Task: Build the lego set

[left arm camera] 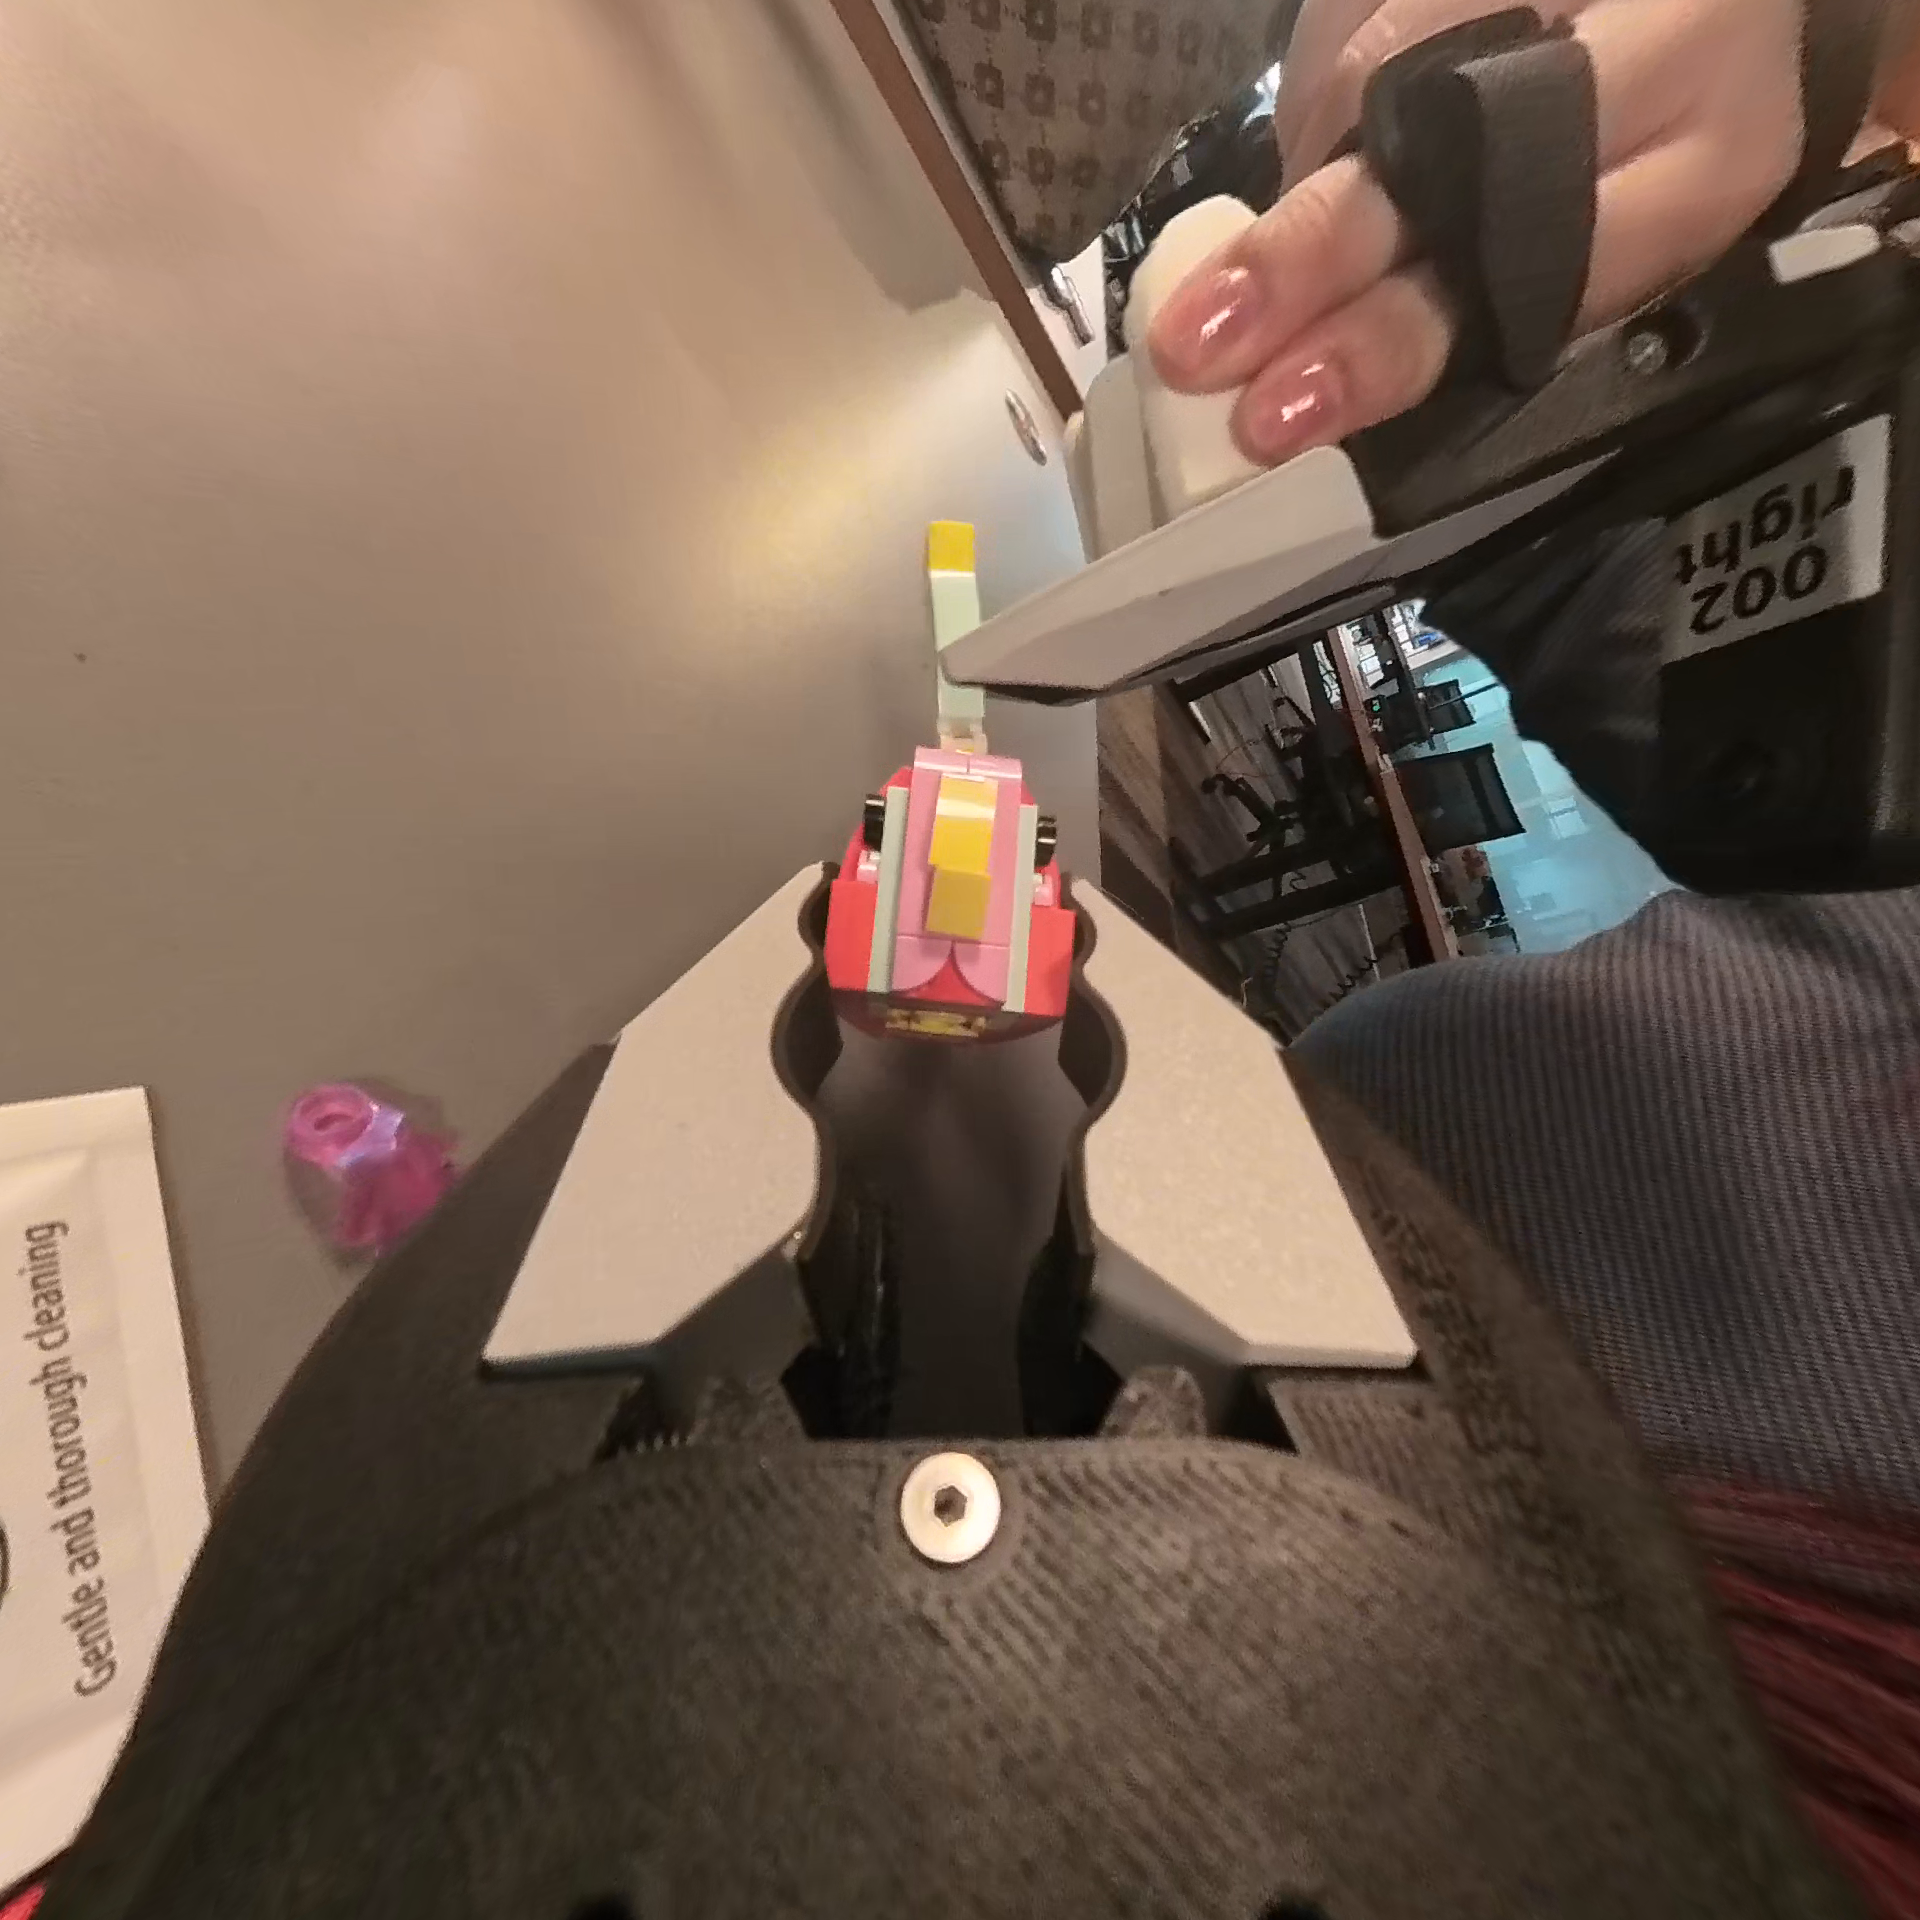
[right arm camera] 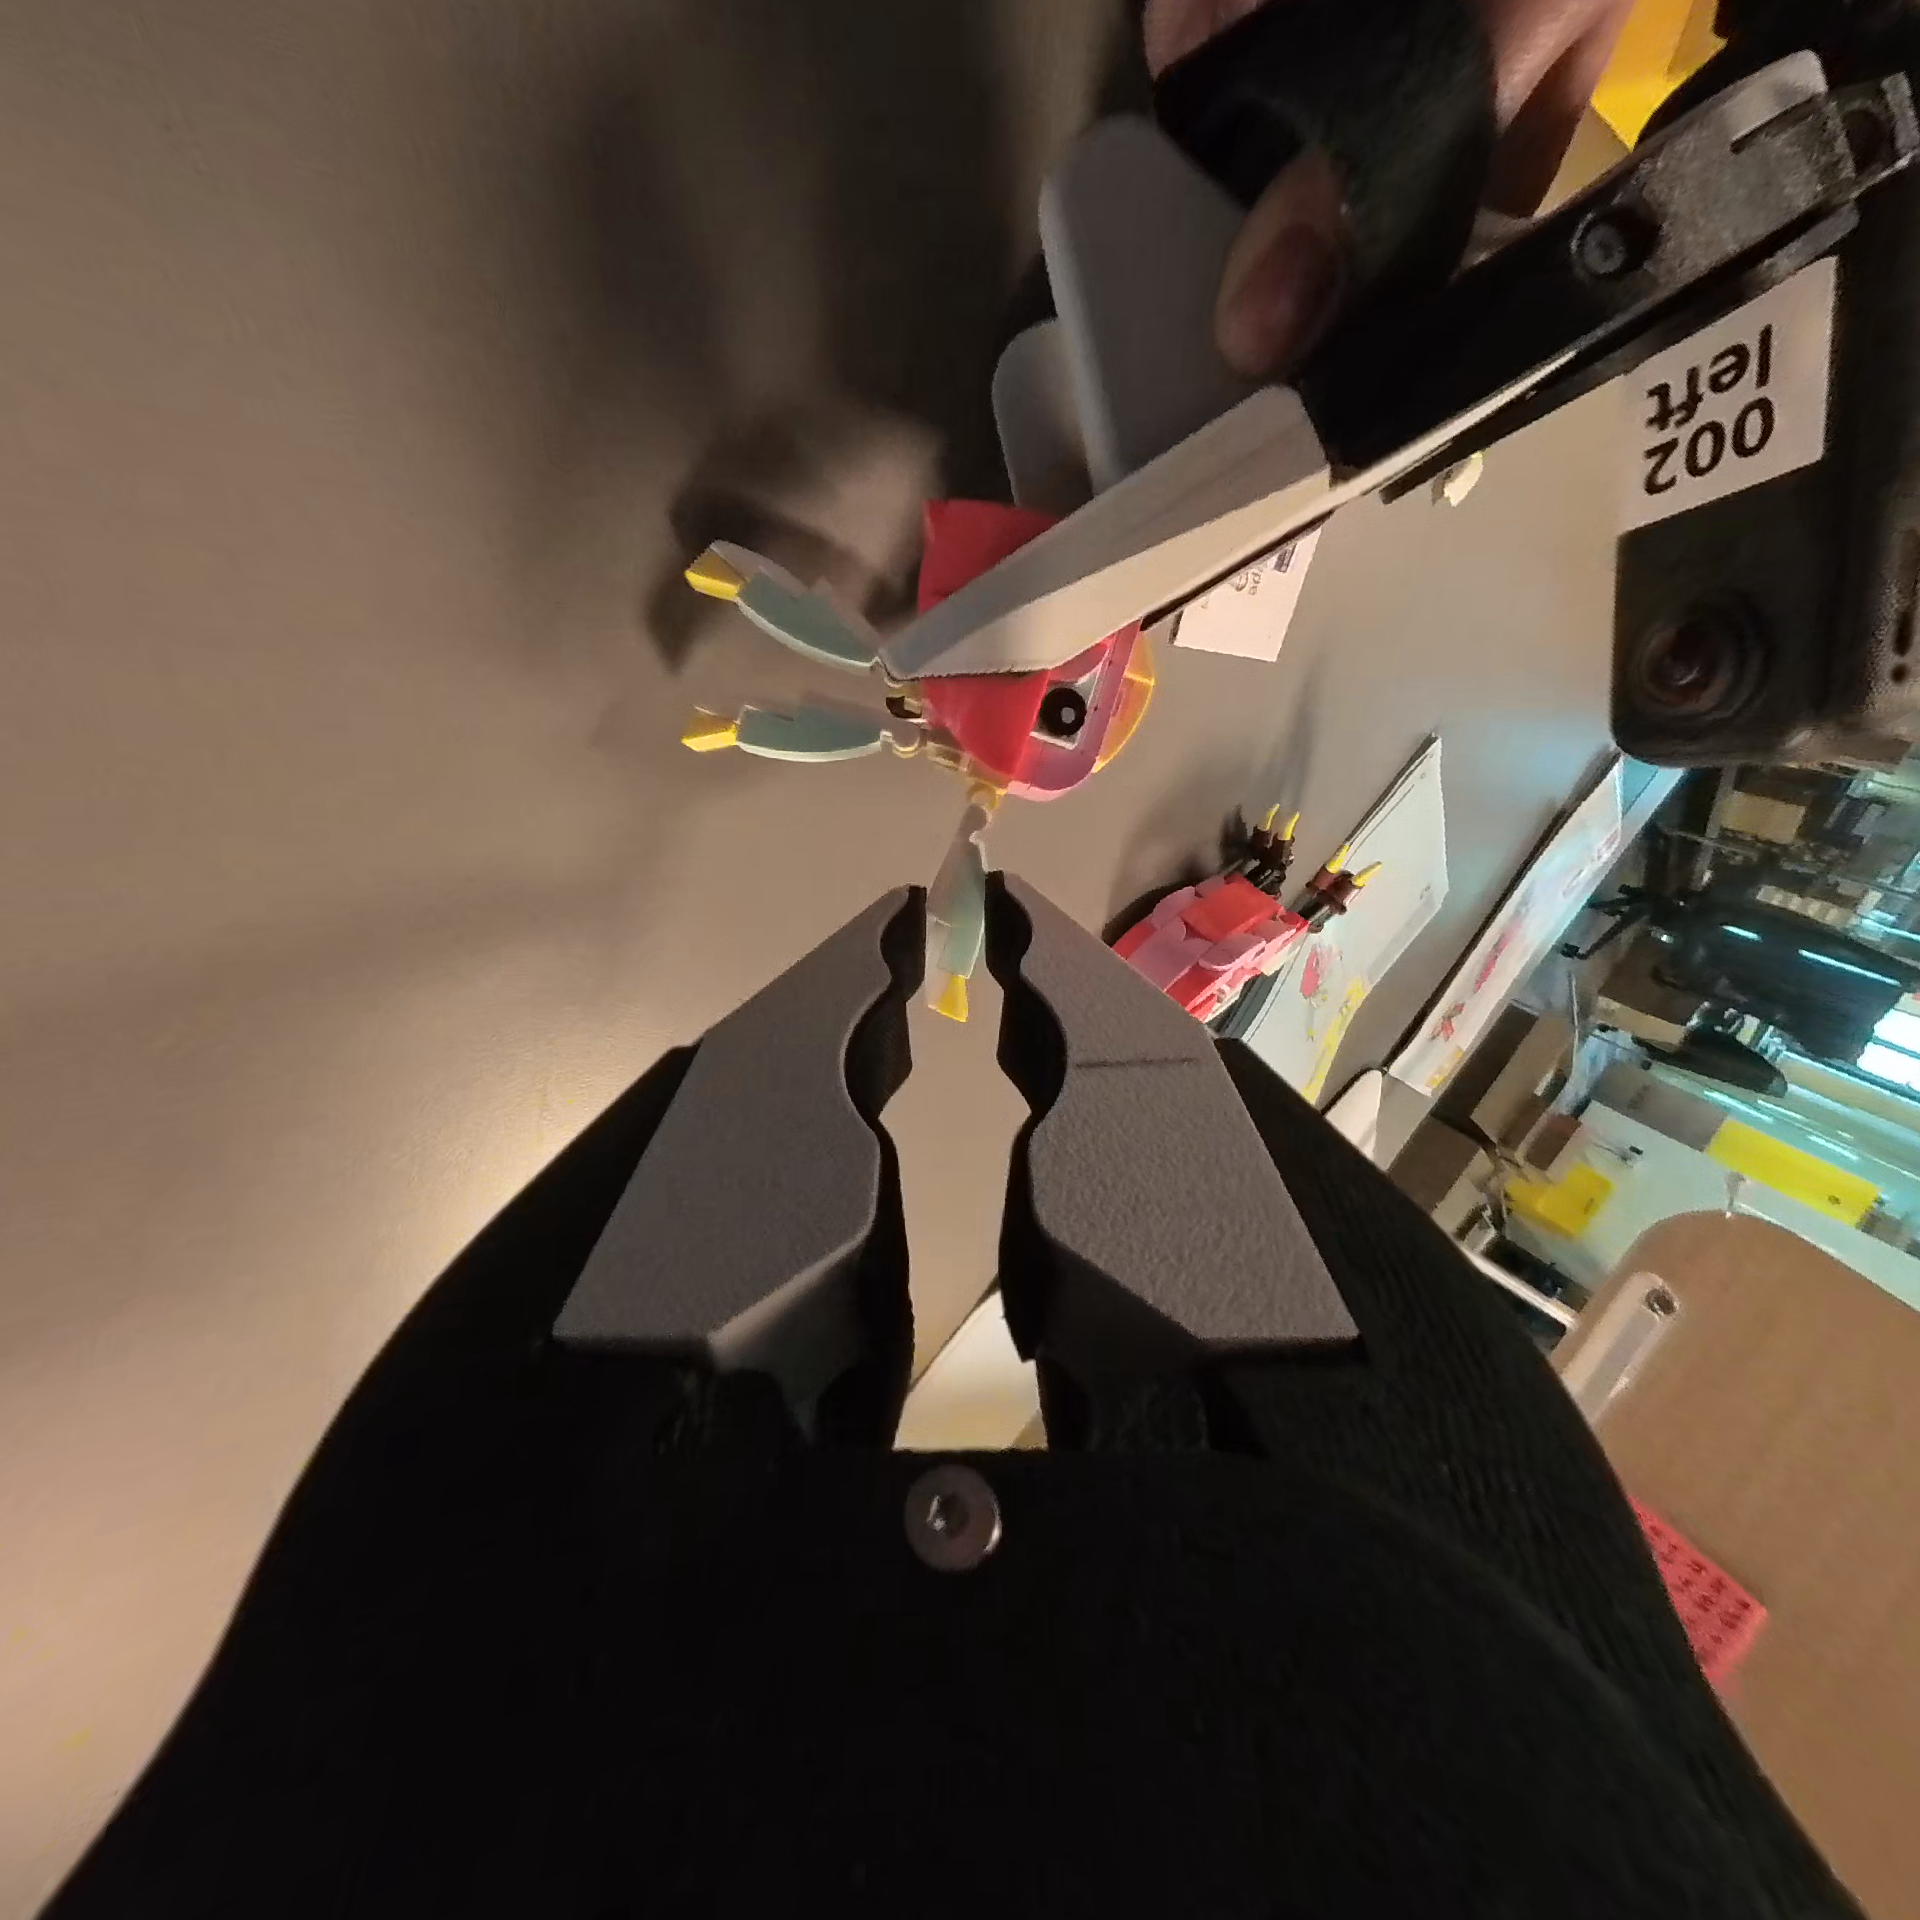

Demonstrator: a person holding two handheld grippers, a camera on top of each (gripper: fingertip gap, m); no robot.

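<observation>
Pink piece: at the lower left of the left wrist view I see a translucent pink plastic brick piece (left arm camera: 364, 1174) lying loose on the beige tabletop (left arm camera: 416, 520), just beside a white printed sachet (left arm camera: 73, 1403) at the frame's left edge; neither gripper touches it.

Left gripper: my left gripper (left arm camera: 951, 940), centre of that view, is partly open and clamps a red, pink and yellow toy-brick bird head (left arm camera: 951, 904) on both flanks; the head sits right at the fingertips, lifted clear of the table.

Crest: three pale blue-green feather pieces tipped in yellow fan out from the head; two (right arm camera: 800, 623) stand free at centre left of the right wrist view.

Right gripper: my right gripper (right arm camera: 956, 914), nearly closed, pinches the third pale blue-green feather piece (right arm camera: 958, 935) between its fingertips, both pads against it, at mid-frame.

Progress: as I judge it, the head is largely built and the third feather is hinged on and being handled.

Remaining: at centre right of the right wrist view a red and pink brick body with yellow-tipped claws (right arm camera: 1226, 935) lies apart on the table near a paper instruction sheet (right arm camera: 1392, 883), unjoined.
</observation>
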